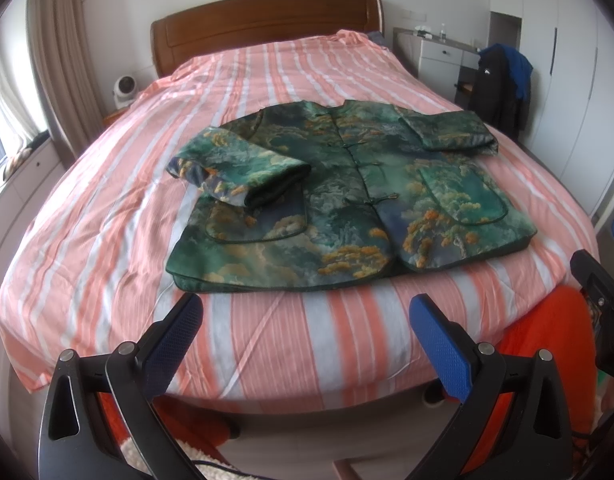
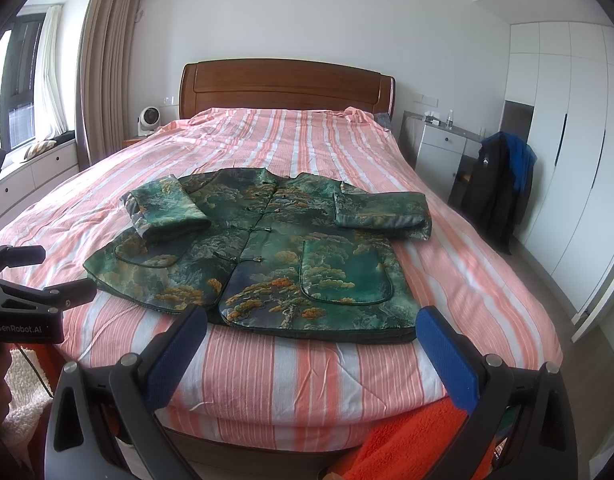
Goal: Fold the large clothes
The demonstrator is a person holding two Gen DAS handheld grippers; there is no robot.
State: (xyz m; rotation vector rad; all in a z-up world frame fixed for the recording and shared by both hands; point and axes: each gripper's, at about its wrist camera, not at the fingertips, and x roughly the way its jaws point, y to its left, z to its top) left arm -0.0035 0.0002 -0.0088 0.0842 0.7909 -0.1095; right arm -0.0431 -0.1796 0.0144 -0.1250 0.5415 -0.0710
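Observation:
A green patterned jacket (image 1: pixel 347 192) (image 2: pixel 267 256) with orange trees and knot buttons lies front-up on the striped bed, hem toward me. Its left sleeve (image 1: pixel 243 168) (image 2: pixel 167 208) is folded in over the chest. The right sleeve (image 1: pixel 451 132) (image 2: pixel 383 212) is folded in too. My left gripper (image 1: pixel 305 320) hovers open over the bedspread just short of the hem, holding nothing. My right gripper (image 2: pixel 311 332) is open as well, its fingertips at the hem's near edge, nothing between them.
The bed (image 1: pixel 107 220) wears a pink and white striped cover, with a wooden headboard (image 2: pixel 287 84). A dark coat hangs on a chair (image 2: pixel 499 184) at the right by white wardrobes (image 2: pixel 567 140). A small fan (image 2: pixel 147 120) sits at the left. Orange fabric (image 2: pixel 419 432) lies below the bed's foot.

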